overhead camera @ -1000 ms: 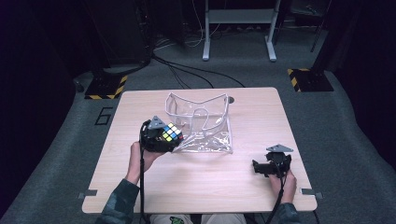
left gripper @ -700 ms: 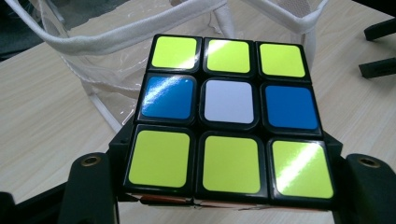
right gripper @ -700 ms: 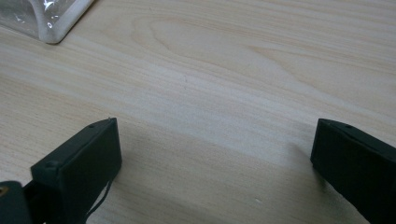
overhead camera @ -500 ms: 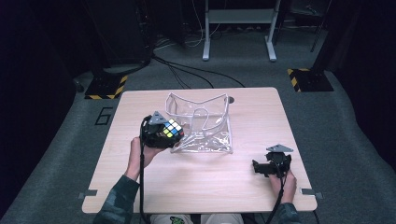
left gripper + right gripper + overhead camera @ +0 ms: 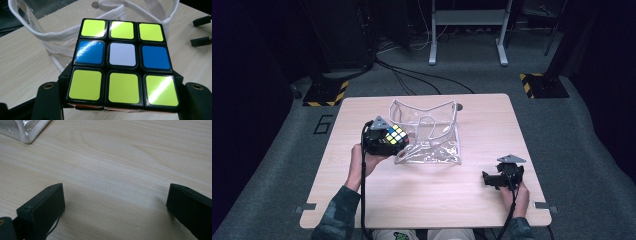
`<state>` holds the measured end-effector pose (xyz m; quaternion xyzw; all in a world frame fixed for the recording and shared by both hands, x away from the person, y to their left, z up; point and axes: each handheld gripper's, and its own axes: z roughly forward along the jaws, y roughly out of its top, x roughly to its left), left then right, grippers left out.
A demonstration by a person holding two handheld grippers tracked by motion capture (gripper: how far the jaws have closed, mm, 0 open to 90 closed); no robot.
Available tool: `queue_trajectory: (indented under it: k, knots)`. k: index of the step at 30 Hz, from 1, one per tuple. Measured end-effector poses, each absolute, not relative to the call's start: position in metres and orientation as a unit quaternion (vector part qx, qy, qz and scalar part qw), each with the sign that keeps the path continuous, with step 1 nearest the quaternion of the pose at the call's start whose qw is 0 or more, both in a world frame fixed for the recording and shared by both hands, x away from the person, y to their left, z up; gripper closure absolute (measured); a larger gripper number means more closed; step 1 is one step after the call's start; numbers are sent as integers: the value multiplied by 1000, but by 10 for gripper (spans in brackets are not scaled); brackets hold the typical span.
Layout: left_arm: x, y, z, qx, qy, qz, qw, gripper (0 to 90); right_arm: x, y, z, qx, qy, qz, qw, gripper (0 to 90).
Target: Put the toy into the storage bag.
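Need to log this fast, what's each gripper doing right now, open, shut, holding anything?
Left gripper: shut on the Rubik's cube.
Right gripper: open, holding nothing, over the table.

One sign can be read: a large digit "6" (image 5: 323, 124), drawn in dark outline on the grey floor (image 5: 272, 165) just off the left edge of the counter (image 5: 492, 125), seen in the high view. The cube's coloured stickers bear no lettering, and no brand name or label can be made out elsewhere.
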<state>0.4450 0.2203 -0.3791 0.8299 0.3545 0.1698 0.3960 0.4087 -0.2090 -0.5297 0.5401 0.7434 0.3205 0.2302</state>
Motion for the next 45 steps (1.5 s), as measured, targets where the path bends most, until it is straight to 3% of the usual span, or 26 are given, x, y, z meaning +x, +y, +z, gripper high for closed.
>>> queue_trajectory:
  k: [45]
  knots:
    - [473,222,-324,819,347,174,422,339,409,-209,-530,540,743,321,230,12]
